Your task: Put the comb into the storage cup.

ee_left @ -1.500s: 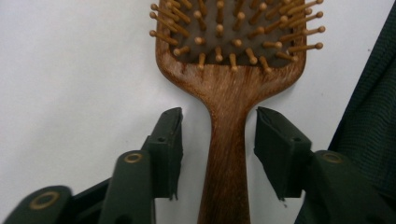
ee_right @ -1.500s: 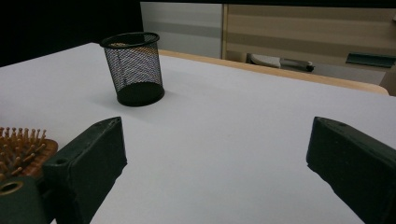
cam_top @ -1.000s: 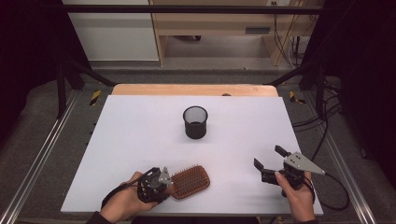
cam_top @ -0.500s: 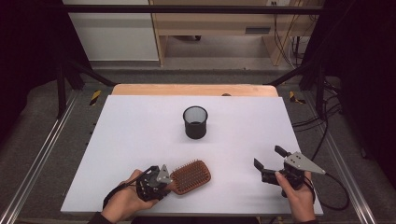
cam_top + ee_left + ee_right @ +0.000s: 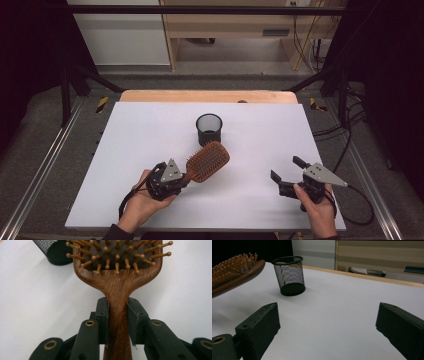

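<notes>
**Brush clamped in my left gripper, right one idle**

Nearest me, my left gripper point(image 5: 186, 176) is clamped on the handle of the brush point(image 5: 207, 161), its head lifted off the table point(image 5: 125, 150), bristles up. My right gripper point(image 5: 289, 173) sits with jaws apart, holding nothing. Beyond the brush stands the cup point(image 5: 209, 128), upright.

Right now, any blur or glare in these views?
High view: even light, no glare on the white table. Left gripper view: wooden paddle hairbrush sharp, black mesh cup soft. Right gripper view: near jaws blurred, cup casts a faint shadow.
</notes>
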`<state>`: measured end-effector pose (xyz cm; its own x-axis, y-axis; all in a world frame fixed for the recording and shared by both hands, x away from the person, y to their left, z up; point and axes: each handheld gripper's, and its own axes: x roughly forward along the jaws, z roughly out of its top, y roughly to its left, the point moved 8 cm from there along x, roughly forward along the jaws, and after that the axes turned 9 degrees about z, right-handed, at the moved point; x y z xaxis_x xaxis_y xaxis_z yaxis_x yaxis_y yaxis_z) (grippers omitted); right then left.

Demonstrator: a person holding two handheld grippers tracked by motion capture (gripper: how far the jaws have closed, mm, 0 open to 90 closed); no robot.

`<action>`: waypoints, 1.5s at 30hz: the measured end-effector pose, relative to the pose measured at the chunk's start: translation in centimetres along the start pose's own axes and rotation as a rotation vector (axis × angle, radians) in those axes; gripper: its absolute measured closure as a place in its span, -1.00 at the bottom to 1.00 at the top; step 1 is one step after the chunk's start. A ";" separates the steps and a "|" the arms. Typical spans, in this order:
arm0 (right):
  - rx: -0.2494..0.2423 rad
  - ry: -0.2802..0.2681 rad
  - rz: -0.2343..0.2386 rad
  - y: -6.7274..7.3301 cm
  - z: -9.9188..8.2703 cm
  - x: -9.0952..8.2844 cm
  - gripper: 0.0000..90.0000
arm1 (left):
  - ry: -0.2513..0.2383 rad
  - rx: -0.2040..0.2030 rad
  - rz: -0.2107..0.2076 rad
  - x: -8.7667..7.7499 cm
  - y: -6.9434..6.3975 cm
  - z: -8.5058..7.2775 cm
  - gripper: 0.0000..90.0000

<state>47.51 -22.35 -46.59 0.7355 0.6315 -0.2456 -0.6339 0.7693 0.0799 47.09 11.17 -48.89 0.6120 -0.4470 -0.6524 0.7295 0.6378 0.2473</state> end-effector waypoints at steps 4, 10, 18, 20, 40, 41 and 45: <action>0.008 -0.001 0.011 0.3 0.1 0.1 -0.88 | -0.043 -0.020 0.030 -0.1 0.3 0.1 0.62; 0.037 0.000 0.043 0.9 0.2 0.4 -0.86 | -0.134 -0.036 0.078 -0.5 1.0 0.6 0.61; 0.056 -0.005 0.080 2.1 0.4 0.9 -0.85 | -0.182 -0.098 0.131 -0.9 2.5 0.3 0.62; 0.060 -0.008 0.087 2.5 0.4 1.1 -0.84 | -0.186 -0.107 0.139 -1.0 2.8 0.1 0.62; 0.117 0.003 0.154 7.7 2.8 6.0 -0.83 | -0.272 -0.180 0.160 -2.0 4.0 -0.2 0.62; 0.123 0.005 0.156 7.9 2.8 6.3 -0.83 | -0.274 -0.181 0.161 -2.0 4.0 -0.2 0.62; 0.142 0.006 0.172 8.7 3.4 7.1 -0.83 | -0.284 -0.190 0.168 -2.2 4.2 -0.1 0.62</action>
<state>48.06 -10.81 -44.37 0.6176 0.7544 -0.2223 -0.7097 0.6564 0.2558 48.75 14.88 -46.52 0.7982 -0.4654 -0.3825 0.5582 0.8101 0.1791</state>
